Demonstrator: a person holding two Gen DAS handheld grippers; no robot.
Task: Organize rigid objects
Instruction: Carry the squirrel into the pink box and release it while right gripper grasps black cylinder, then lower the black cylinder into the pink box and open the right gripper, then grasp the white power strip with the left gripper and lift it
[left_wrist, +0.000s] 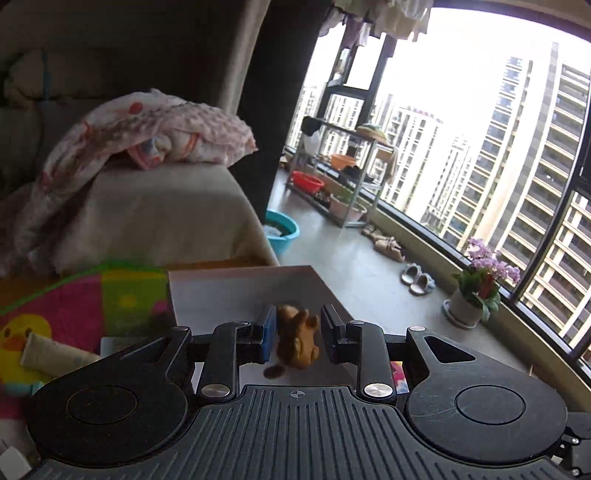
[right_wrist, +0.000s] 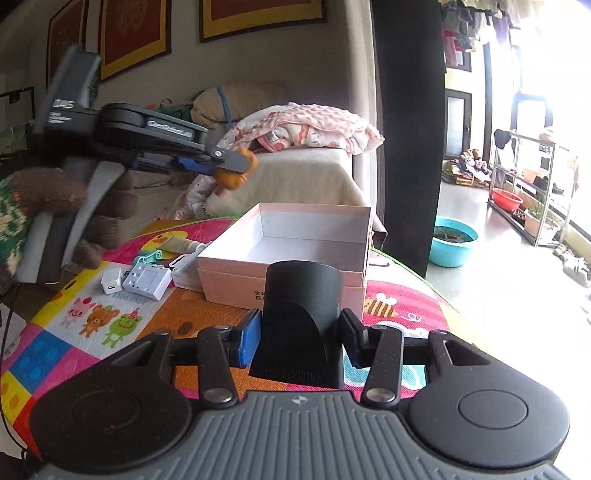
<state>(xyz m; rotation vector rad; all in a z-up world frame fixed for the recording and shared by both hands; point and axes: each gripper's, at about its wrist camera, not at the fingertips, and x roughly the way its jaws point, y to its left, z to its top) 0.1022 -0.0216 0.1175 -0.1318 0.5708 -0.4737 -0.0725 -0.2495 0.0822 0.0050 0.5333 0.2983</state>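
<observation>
My left gripper is shut on a small brown toy figure and holds it in the air above the open pink box. The right wrist view shows that gripper with the toy up and left of the box. My right gripper is shut on a black curved plastic object, held low over the colourful mat in front of the box. The box looks empty inside.
On the play mat left of the box lie a white charger cube, a white adapter block and a beige roll. A sofa with a pink blanket stands behind. A teal basin sits on the balcony floor.
</observation>
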